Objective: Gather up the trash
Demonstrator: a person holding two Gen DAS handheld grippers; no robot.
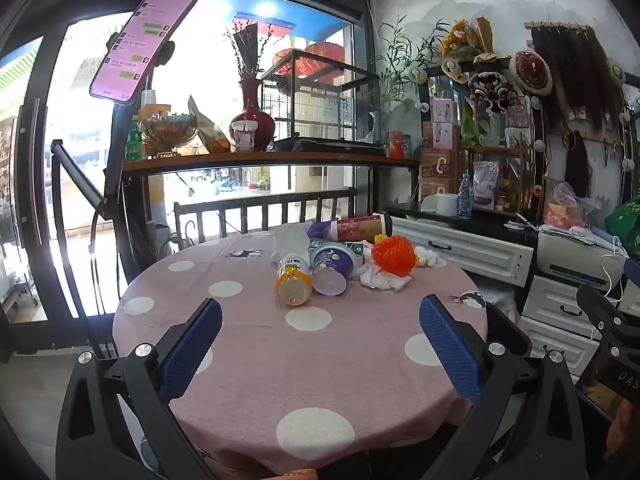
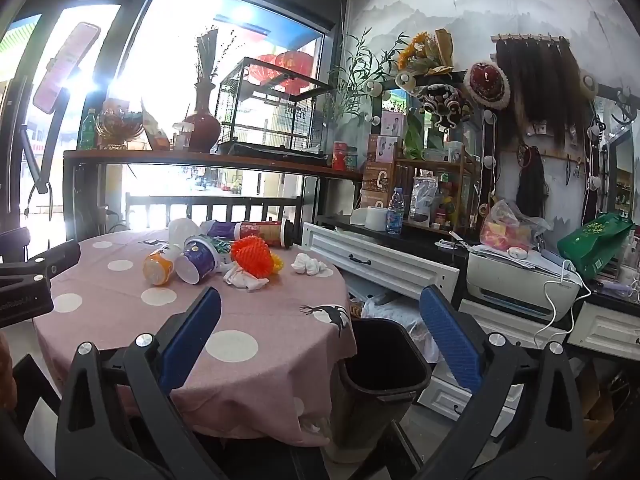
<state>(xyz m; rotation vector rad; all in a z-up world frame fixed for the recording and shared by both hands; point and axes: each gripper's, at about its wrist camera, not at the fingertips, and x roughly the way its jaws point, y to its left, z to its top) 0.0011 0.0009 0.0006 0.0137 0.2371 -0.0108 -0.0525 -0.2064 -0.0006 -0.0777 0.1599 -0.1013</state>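
Note:
Trash lies in a heap at the far side of a round table with a pink dotted cloth (image 1: 256, 364): an orange bottle (image 1: 293, 282) on its side, a purple cup (image 1: 330, 268), an orange foam net (image 1: 393, 255), crumpled tissues (image 1: 382, 279) and a red tube (image 1: 362, 228). The heap also shows in the right wrist view, with the orange net (image 2: 251, 255) and the purple cup (image 2: 199, 262). A black bin (image 2: 380, 364) stands on the floor right of the table. My left gripper (image 1: 320, 350) is open and empty over the near table. My right gripper (image 2: 320, 350) is open and empty above the bin.
A dark shelf (image 1: 256, 158) with a red vase (image 1: 253, 114) and a glass cage stands behind the table. White drawers (image 2: 384, 266) and a printer (image 2: 520, 286) line the right wall. A phone on a stand (image 1: 142, 46) hangs at upper left.

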